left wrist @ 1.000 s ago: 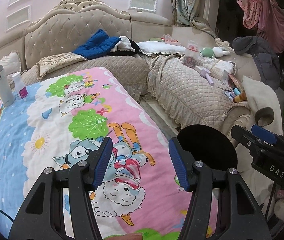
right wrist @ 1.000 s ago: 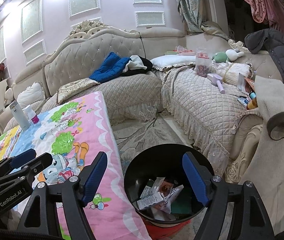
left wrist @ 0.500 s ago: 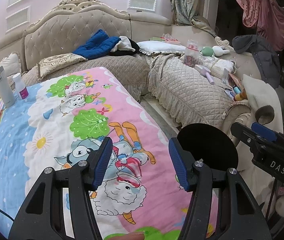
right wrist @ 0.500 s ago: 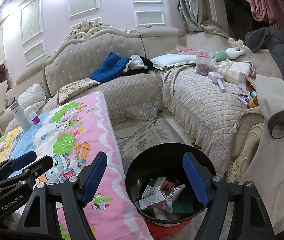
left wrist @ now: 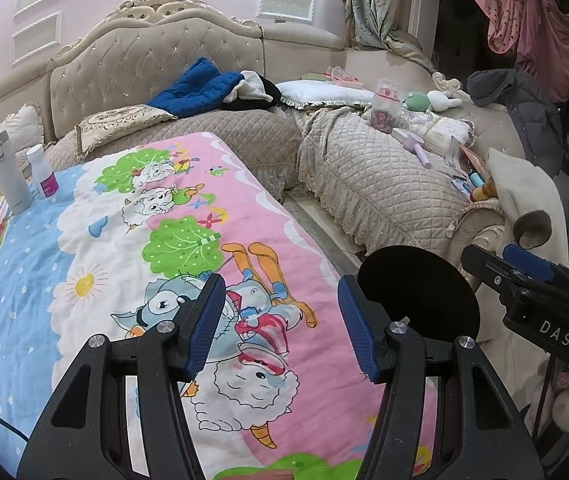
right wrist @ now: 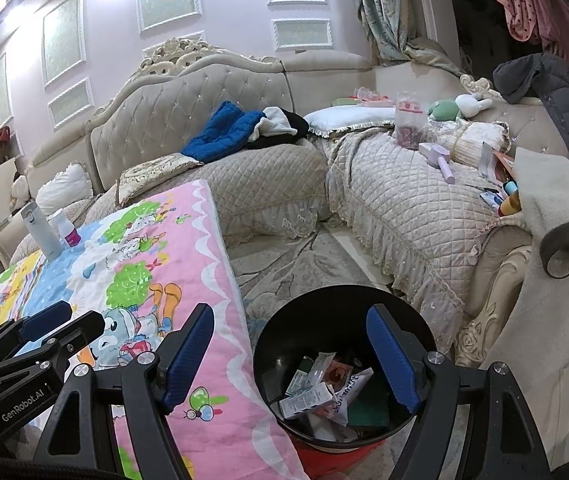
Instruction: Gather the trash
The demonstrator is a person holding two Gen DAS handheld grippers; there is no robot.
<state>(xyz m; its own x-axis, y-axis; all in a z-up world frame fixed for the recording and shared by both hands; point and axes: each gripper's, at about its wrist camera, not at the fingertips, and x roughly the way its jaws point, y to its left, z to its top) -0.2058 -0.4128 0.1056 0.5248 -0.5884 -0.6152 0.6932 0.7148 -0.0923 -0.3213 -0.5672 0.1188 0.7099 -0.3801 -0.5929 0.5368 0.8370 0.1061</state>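
Observation:
A round black trash bin stands on the floor beside the table and holds several crumpled wrappers and small cartons. My right gripper hangs above the bin, open, with nothing between its blue pads. My left gripper is open and empty over the cartoon-print cloth that covers the table. In the left wrist view the bin shows as a dark disc past the table edge, with the right gripper's body beside it. The left gripper's body appears at lower left in the right wrist view.
A grey flask and a small white bottle with a pink label stand at the table's far left. A tufted beige corner sofa carries blue and black clothes, a pillow, plush toys and small items. A white coat drapes at right.

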